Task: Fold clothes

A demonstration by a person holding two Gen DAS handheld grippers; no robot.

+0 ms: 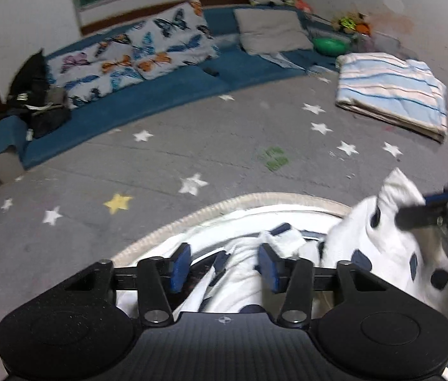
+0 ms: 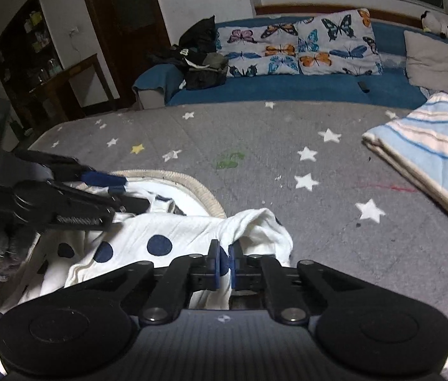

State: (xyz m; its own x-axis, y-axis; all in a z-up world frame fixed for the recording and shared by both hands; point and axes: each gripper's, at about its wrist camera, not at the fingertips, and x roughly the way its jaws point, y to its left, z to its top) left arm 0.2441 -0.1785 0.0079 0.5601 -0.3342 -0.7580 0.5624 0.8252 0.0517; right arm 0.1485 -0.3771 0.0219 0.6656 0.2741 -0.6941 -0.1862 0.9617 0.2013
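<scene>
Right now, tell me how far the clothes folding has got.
Done: only the striped blanket lies folded on the mat. In hand: the right claw is shut on the dotted shirt, still bunched at the basket; the left claw hangs open over it. Left: spreading and folding it.

the grey star mat lies bare through its middle, open to a gripper up to the blue cushions along its far edge. a folded striped blanket blocks the far right corner; a basket of laundry fills the near edge.
</scene>
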